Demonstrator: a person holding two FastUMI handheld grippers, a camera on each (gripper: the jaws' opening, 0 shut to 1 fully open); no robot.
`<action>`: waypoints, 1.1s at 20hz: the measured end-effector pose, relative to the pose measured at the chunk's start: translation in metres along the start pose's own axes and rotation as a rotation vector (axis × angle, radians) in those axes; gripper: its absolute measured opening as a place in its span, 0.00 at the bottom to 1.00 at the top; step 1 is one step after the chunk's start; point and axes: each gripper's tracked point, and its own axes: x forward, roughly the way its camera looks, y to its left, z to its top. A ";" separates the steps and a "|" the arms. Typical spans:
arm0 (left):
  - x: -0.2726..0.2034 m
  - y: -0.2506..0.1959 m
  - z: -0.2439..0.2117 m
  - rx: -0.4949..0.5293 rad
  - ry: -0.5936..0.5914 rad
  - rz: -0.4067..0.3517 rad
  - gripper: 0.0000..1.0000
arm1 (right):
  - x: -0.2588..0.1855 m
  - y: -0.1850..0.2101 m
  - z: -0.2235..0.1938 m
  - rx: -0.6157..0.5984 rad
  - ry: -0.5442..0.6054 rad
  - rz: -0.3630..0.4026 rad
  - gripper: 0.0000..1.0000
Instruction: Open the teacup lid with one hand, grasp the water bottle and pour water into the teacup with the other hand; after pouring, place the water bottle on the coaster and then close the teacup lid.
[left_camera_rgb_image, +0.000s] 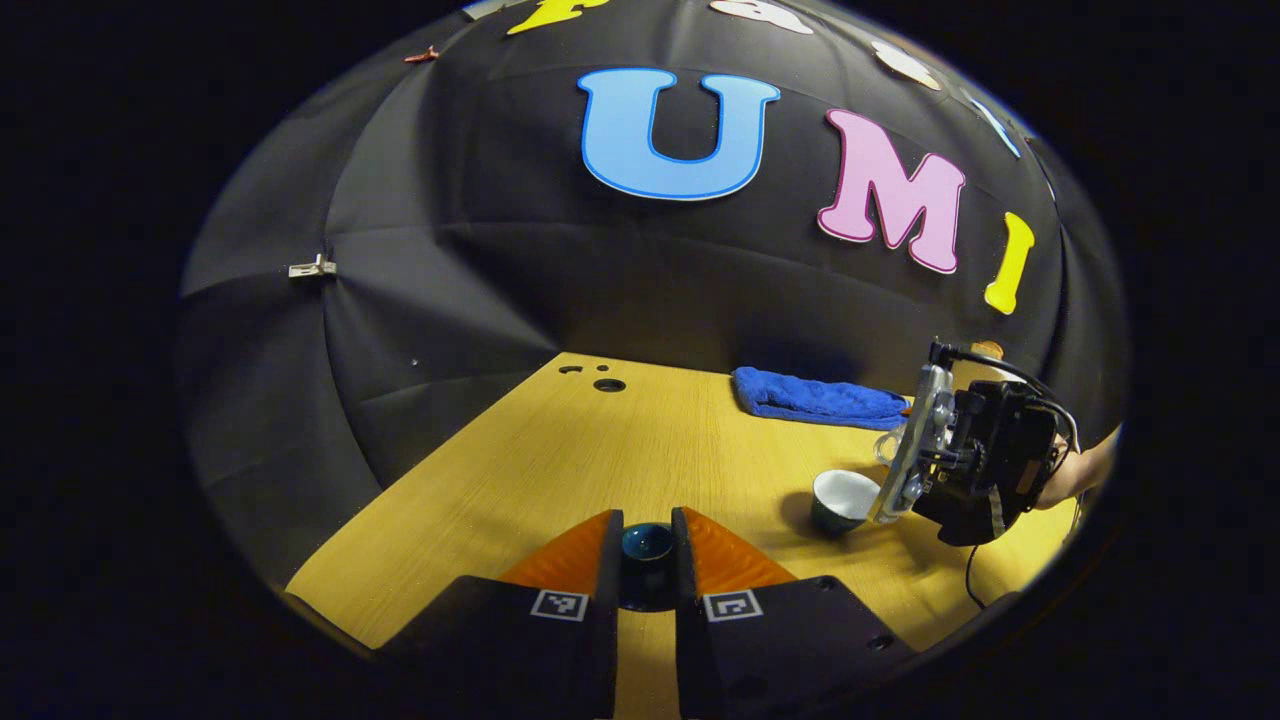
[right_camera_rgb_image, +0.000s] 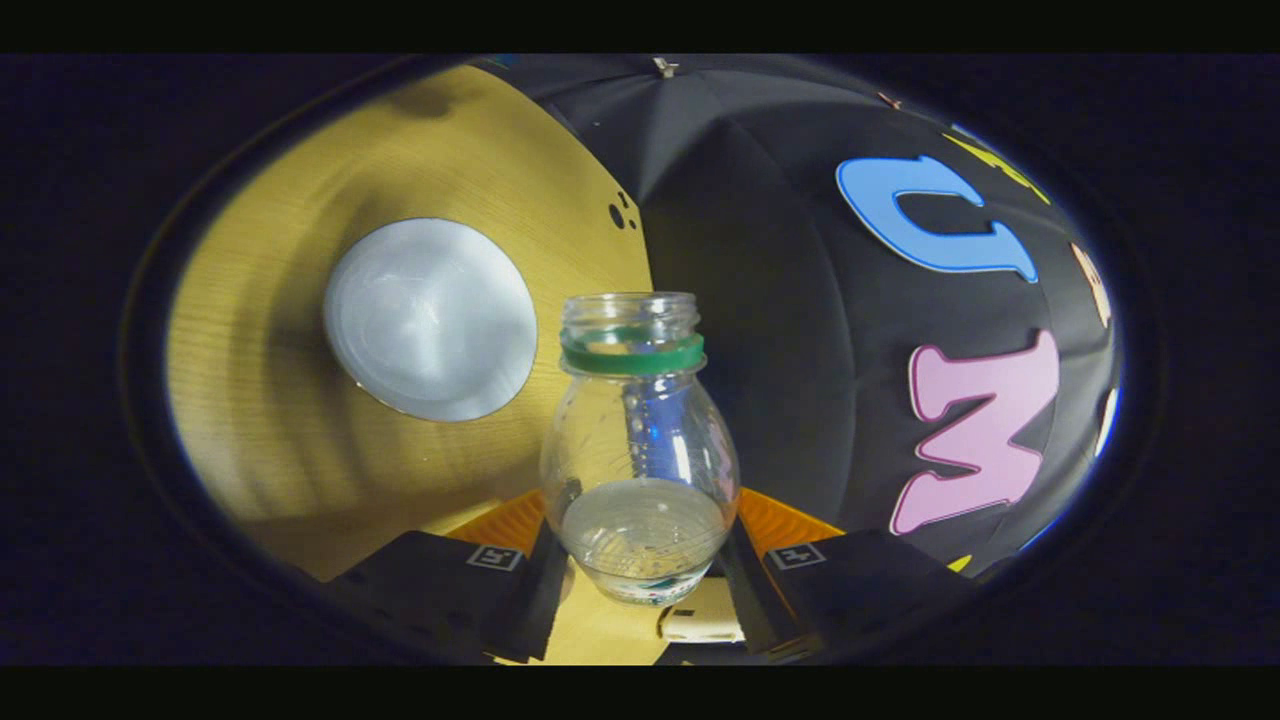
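I hold my left gripper (left_camera_rgb_image: 647, 590) low over the table (left_camera_rgb_image: 560, 470), pointing forward toward the black wall (left_camera_rgb_image: 450, 250). Its two orange fingers (left_camera_rgb_image: 570, 560) are clamped on the dark lid (left_camera_rgb_image: 647, 545), which sits between them just above the wood.

In the left gripper view my right gripper (left_camera_rgb_image: 900, 470) is at 3 o'clock, tilted over the cup (left_camera_rgb_image: 842, 500). The cup stands open on the table, white inside, and the front end of the gripper is just beside its rim. A hand (left_camera_rgb_image: 1085, 470) holds this gripper from behind, at the edge of the picture. The bottle itself I cannot make out well from here.

The right gripper view shows what the other does not. My right gripper (right_camera_rgb_image: 640, 555) is closed on the bottle (right_camera_rgb_image: 640, 450), both fingers pressing on its lower round body. The bottle is clear, has a green ring (right_camera_rgb_image: 632, 355) at the neck and no cap, and some water lies in its lower part. The table appears turned on its side here, so this gripper is rolled over. The cup (right_camera_rgb_image: 430, 320) is at 10 o'clock from the bottle mouth, seen from above as a white circle.

The table is light wood with small dark holes (left_camera_rgb_image: 605, 383) near its far edge. A blue towel (left_camera_rgb_image: 815, 398) lies at the far side, at 1 o'clock from my left gripper. Black cloth closes the booth all around.
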 end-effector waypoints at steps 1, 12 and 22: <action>-0.001 0.001 0.000 0.001 0.000 -0.001 0.24 | 0.001 -0.001 0.002 -0.025 -0.011 -0.005 0.73; -0.009 0.024 -0.008 -0.009 0.006 0.045 0.28 | 0.008 -0.006 0.004 -0.195 -0.060 -0.025 0.73; -0.015 0.014 -0.016 -0.035 0.028 0.041 0.24 | 0.013 -0.011 0.009 -0.289 -0.094 -0.064 0.73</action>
